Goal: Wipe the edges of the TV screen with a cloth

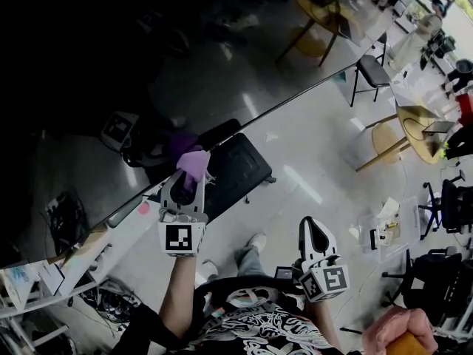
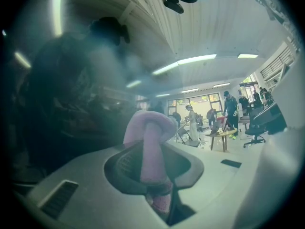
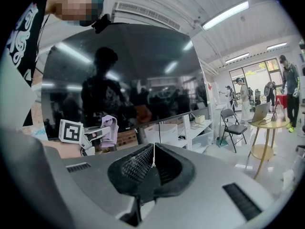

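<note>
A large dark TV screen (image 1: pixel 111 58) fills the upper left of the head view and the middle of the right gripper view as TV screen (image 3: pixel 124 66). My left gripper (image 1: pixel 194 166) is shut on a folded purple cloth (image 1: pixel 192 161), and the cloth is pressed at the screen's lower edge (image 1: pixel 222 135). In the left gripper view the purple cloth (image 2: pixel 151 147) sticks up between the jaws, with the dim glass right behind it. My right gripper (image 1: pixel 316 237) hangs low beside my body, shut and holding nothing; its jaw tips meet in the right gripper view (image 3: pixel 153 165).
Below the screen runs a white shelf unit (image 1: pixel 89 246) with clutter. A black chair (image 1: pixel 236 170) stands on the floor under the left gripper. Round wooden tables (image 1: pixel 414 135), a folding chair (image 1: pixel 372 71) and several people lie farther off.
</note>
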